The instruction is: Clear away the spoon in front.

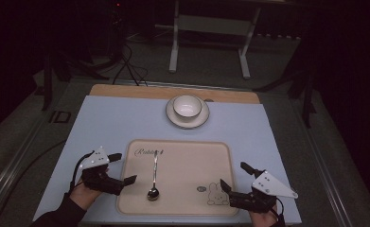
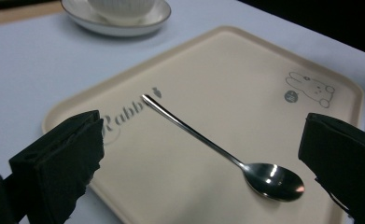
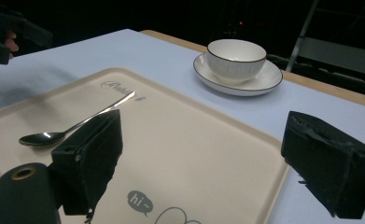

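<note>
A metal spoon (image 1: 153,182) (image 2: 217,149) (image 3: 73,127) lies on a beige tray (image 1: 187,189) (image 2: 245,70) (image 3: 194,154), its bowl toward the near edge and its handle pointing away. My left gripper (image 1: 122,168) (image 2: 208,163) is open at the tray's left edge, just left of the spoon. My right gripper (image 1: 235,176) (image 3: 208,154) is open over the tray's near right corner, beside a printed rabbit (image 1: 218,194). Neither holds anything. A white bowl (image 1: 187,106) (image 3: 236,58) stands on a saucer (image 1: 173,117) (image 2: 117,25) (image 3: 264,79) at the far side of the table.
The tray rests on a pale blue mat (image 1: 107,123) over a wooden table (image 1: 126,91). Beyond the table stand the legs of a white frame (image 1: 174,47) and cables on a dark floor (image 1: 130,66).
</note>
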Action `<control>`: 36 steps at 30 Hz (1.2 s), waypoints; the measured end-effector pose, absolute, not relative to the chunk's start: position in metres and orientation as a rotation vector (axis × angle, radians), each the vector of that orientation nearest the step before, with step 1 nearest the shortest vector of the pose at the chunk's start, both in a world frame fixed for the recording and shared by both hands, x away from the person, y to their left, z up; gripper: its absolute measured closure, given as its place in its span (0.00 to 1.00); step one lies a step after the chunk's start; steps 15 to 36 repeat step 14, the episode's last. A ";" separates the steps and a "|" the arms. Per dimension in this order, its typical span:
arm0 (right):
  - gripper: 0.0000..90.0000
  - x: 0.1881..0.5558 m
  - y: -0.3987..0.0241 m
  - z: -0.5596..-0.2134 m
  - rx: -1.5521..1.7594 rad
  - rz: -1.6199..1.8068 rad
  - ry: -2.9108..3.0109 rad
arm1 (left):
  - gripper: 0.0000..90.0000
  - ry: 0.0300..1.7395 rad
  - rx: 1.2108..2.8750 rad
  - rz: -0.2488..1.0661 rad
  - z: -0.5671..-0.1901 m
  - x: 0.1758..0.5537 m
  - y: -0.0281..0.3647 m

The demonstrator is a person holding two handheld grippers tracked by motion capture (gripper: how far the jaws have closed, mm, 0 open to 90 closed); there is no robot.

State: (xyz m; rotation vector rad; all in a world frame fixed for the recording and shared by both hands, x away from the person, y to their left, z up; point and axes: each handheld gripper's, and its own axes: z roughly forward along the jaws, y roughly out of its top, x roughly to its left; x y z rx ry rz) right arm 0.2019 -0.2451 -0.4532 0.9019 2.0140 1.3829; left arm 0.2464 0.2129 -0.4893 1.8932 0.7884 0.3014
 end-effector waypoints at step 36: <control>0.14 0.205 -0.245 -0.457 0.913 1.376 2.043 | 0.01 0.790 1.892 0.298 -0.495 0.250 0.211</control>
